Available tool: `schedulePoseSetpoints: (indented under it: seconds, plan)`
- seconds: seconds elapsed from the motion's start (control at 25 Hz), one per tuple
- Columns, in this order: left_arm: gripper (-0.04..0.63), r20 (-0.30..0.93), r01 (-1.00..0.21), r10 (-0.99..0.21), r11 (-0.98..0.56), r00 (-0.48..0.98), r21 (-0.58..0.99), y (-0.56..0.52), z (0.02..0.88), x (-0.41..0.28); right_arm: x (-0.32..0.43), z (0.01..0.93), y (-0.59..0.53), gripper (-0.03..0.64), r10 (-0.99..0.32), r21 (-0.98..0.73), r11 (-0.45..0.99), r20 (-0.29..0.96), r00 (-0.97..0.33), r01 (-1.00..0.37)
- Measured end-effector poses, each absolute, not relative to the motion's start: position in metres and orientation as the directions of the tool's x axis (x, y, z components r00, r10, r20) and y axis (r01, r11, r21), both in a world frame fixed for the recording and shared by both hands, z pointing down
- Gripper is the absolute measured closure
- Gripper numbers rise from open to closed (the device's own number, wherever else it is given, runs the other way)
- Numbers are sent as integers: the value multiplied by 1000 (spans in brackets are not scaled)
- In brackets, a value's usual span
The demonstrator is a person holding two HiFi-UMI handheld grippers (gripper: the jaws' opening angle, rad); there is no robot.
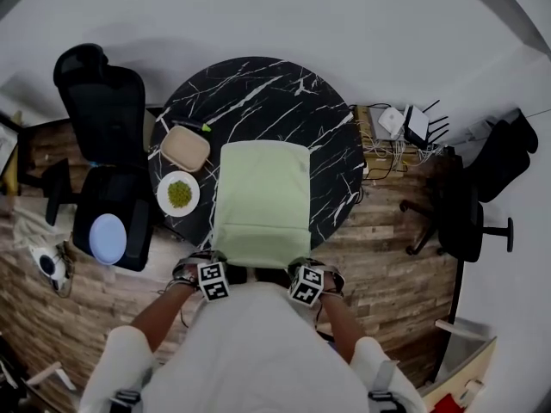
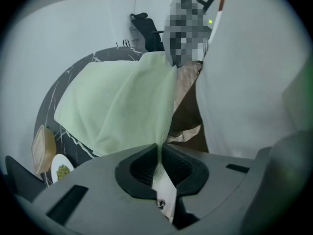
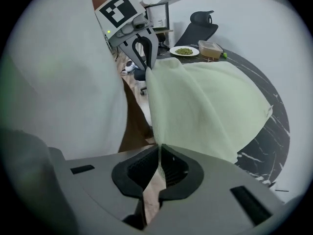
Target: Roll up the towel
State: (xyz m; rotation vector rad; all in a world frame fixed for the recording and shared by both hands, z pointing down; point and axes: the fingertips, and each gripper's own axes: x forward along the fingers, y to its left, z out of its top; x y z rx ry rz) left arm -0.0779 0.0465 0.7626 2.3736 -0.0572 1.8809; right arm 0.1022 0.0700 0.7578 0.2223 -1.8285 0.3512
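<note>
A pale green towel (image 1: 263, 200) lies spread on the round black marble table (image 1: 258, 93), its near end hanging over the table's near edge. My left gripper (image 1: 213, 275) is shut on the towel's near left corner (image 2: 161, 131), the cloth pinched between its pads. My right gripper (image 1: 306, 280) is shut on the near right corner (image 3: 157, 131) in the same way. From each gripper view the towel (image 2: 117, 102) (image 3: 205, 102) stretches away up onto the table. The left gripper (image 3: 139, 40) shows in the right gripper view, holding the far corner.
On the table's left side stand a beige lidded box (image 1: 185, 147) and a white plate of green food (image 1: 178, 194). A black office chair (image 1: 108, 144) is at the left, another black chair (image 1: 469, 205) at the right. My white-clothed body is just behind both grippers.
</note>
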Motion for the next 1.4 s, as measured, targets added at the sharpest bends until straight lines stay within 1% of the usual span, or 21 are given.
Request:
schedulePoseSetpoints:
  seconds: [0.08, 0.16, 0.28, 0.36, 0.52, 0.72, 0.8, 0.88, 1.08, 1.16, 1.28, 1.4]
  plan:
    - [572, 966, -111, 107, -984, 234, 136, 64, 761, -80, 100, 753, 89, 607, 80, -184, 924, 951, -300, -336]
    - [573, 960, -121, 150, -976, 239, 182, 73, 759, -82, 99, 749, 100, 607, 107, -217, 914, 944, -312, -342]
    - [572, 958, -113, 162, -975, 236, 193, 70, 750, -83, 99, 738, 94, 607, 103, -227, 908, 936, -335, -353]
    - [572, 958, -134, 151, -973, 244, 188, 59, 738, -82, 100, 724, 78, 607, 70, -208, 908, 931, -358, -364]
    - [572, 955, -217, 60, -968, 291, 127, 17, 704, -77, 104, 688, 27, 607, -60, -119, 905, 915, -398, -410]
    - [572, 948, -298, -71, -954, 310, 25, -44, 695, -75, 111, 680, -34, 607, -186, 22, 912, 912, -365, -409]
    - [572, 948, -303, -122, -953, 295, -29, -67, 696, -73, 112, 685, -55, 607, -224, 82, 916, 917, -330, -392]
    - [572, 947, -281, -167, -956, 274, -87, -88, 697, -70, 113, 689, -77, 607, -264, 137, 912, 917, -299, -387]
    - [572, 930, -244, -277, -945, 240, -219, -123, 703, -61, 119, 699, -112, 604, -350, 234, 881, 907, -234, -410]
    - [551, 913, -258, -328, -929, 241, -266, -131, 703, -58, 123, 700, -118, 580, -393, 273, 857, 895, -211, -437]
    - [469, 905, -301, -338, -918, 258, -257, -129, 703, -56, 123, 692, -119, 564, -457, 312, 823, 860, -227, -475]
    - [458, 907, -312, -329, -918, 261, -244, -120, 706, -60, 117, 690, -109, 545, -470, 319, 826, 845, -255, -465]
